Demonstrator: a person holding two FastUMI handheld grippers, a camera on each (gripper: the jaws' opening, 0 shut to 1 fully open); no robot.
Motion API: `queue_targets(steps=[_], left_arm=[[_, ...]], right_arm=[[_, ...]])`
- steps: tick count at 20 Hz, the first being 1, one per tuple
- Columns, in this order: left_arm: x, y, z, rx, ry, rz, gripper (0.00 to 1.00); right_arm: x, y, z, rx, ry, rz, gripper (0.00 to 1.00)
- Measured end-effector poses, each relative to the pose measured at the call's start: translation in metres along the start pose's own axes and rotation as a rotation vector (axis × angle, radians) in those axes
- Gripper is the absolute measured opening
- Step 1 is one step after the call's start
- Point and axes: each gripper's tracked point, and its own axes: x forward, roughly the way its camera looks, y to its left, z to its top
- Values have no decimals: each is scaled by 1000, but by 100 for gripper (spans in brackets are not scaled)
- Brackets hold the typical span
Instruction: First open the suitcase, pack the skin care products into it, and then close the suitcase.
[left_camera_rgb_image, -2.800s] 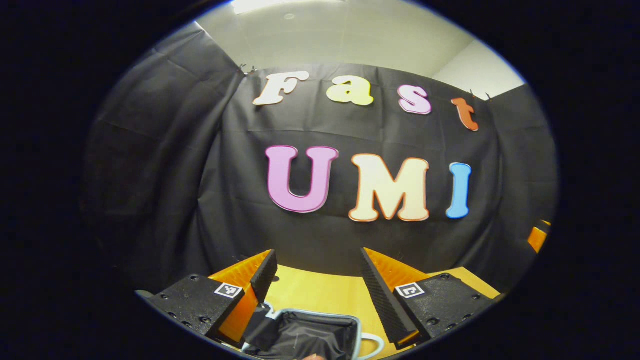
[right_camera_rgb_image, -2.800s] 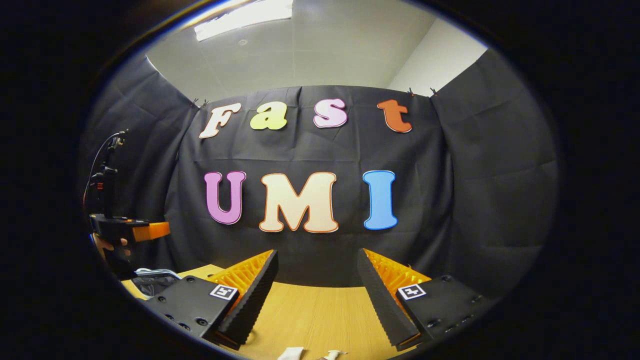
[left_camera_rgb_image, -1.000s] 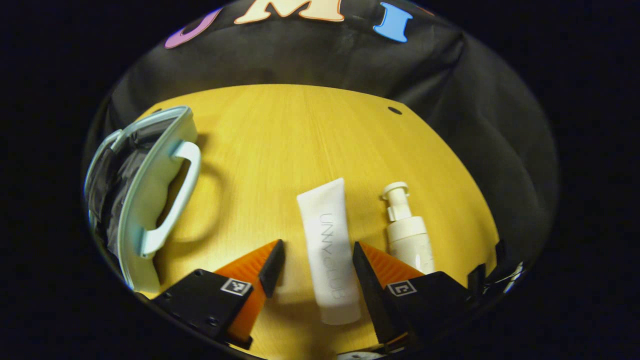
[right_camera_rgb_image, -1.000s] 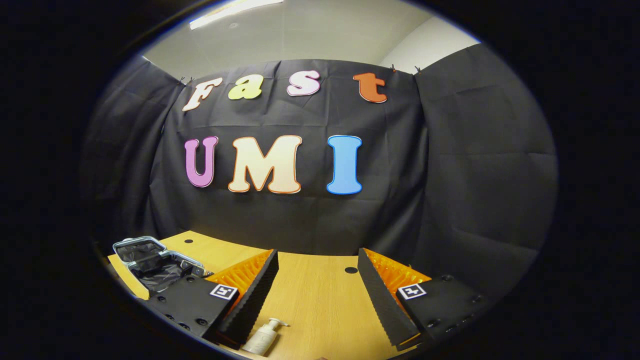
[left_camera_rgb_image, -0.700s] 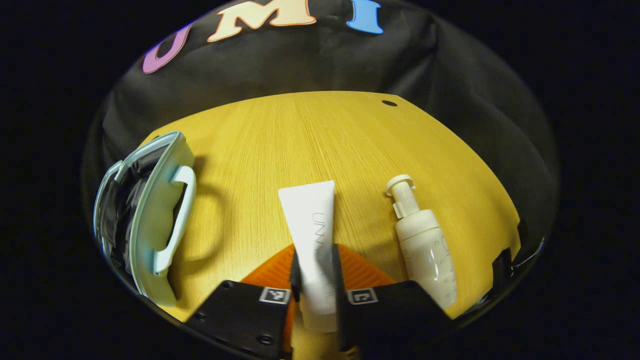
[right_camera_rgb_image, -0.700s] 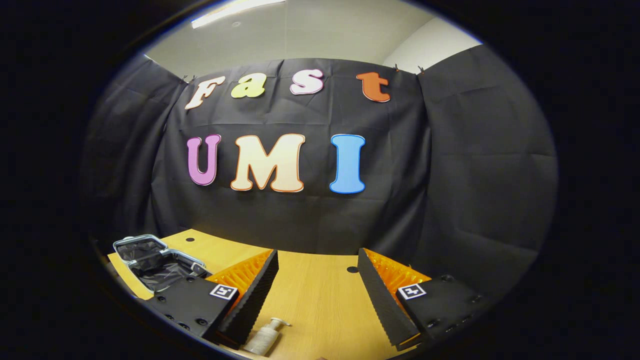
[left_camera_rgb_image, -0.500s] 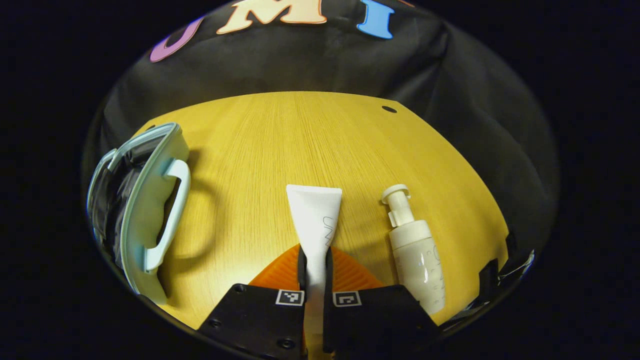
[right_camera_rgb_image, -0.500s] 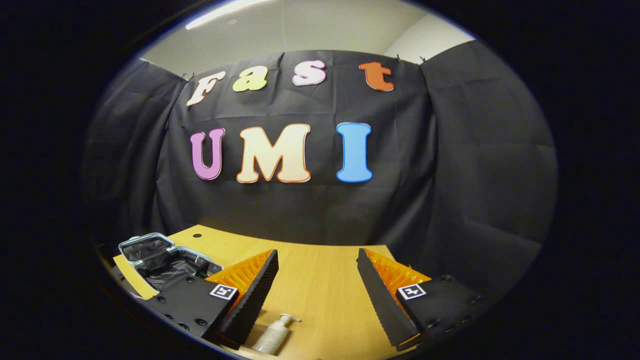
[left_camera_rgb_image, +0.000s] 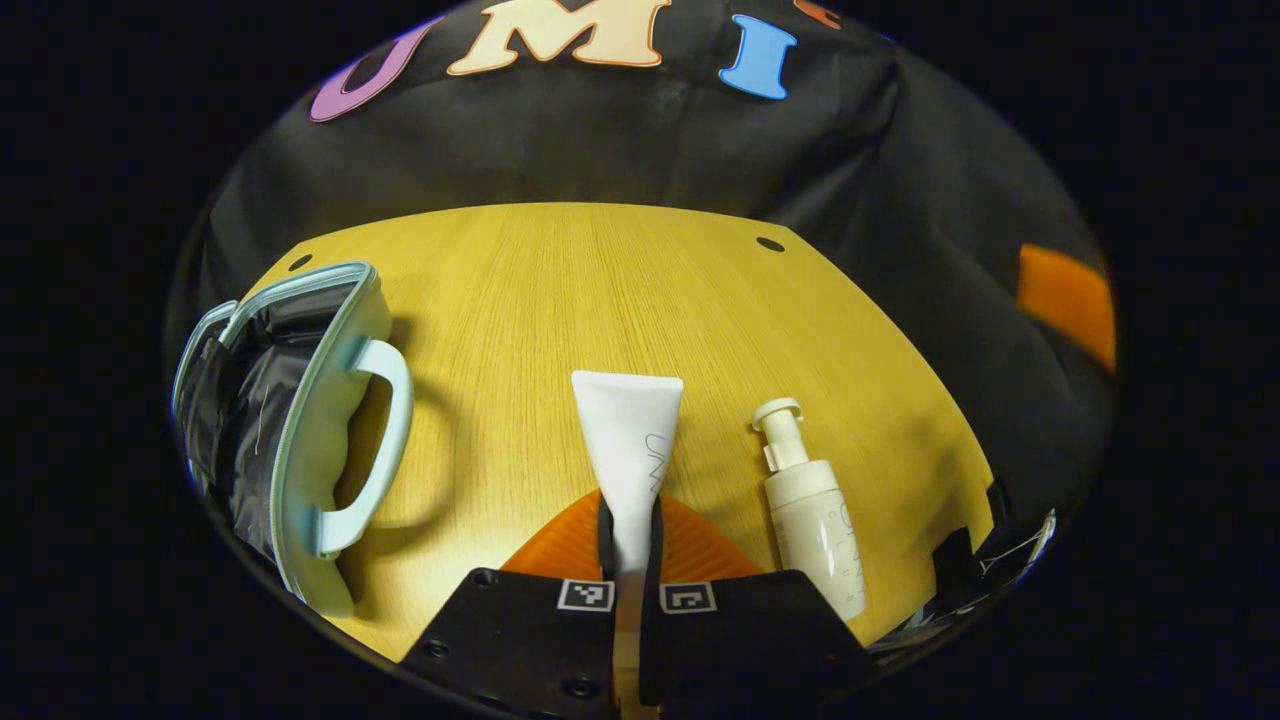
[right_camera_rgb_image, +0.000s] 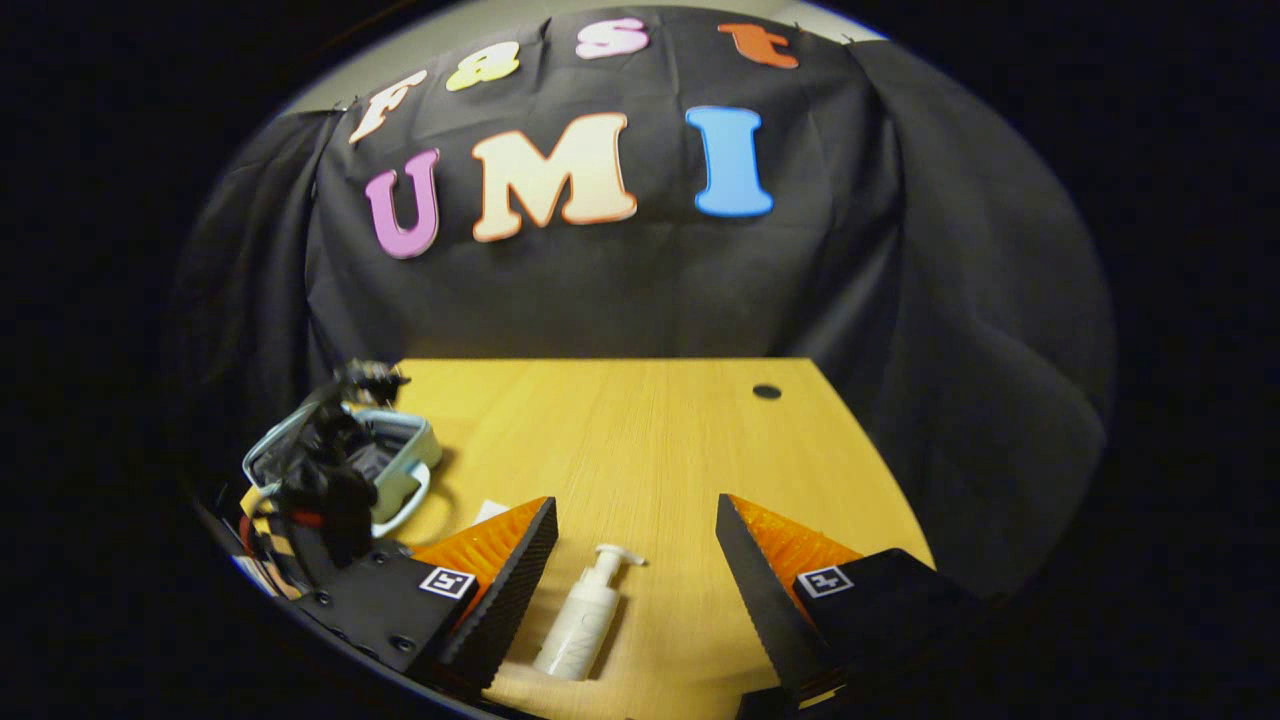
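In the left gripper view my left gripper (left_camera_rgb_image: 630, 520) is shut on a white skin care tube (left_camera_rgb_image: 630, 432) that points away from me over the wooden table (left_camera_rgb_image: 620, 290). A white pump bottle (left_camera_rgb_image: 810, 510) lies on the table just right of it. The pale blue suitcase (left_camera_rgb_image: 300, 420) lies open at the left, dark lining showing. In the right gripper view my right gripper (right_camera_rgb_image: 635, 540) is open above the pump bottle (right_camera_rgb_image: 585, 615), which lies close to its left finger. The suitcase (right_camera_rgb_image: 385, 455) is at the left there, partly hidden by the other gripper (right_camera_rgb_image: 330, 480).
The table (right_camera_rgb_image: 650, 430) has a small round hole (right_camera_rgb_image: 767, 391) near its far right corner and another (left_camera_rgb_image: 300, 262) at the far left. Black cloth walls close the back and right sides.
My left gripper closed on the tube and has lifted it slightly. My right gripper has tilted down toward the table and now hangs over the pump bottle.
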Motion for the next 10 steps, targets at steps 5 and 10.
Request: queue_targets(steps=[5,10], left_arm=[[-21,8,18,1,-41,-1,0],[-41,14,40,2,-91,11,2]], right_arm=[[27,19,-78,33,215,24,100],[42,32,-138,62,411,39,98]])
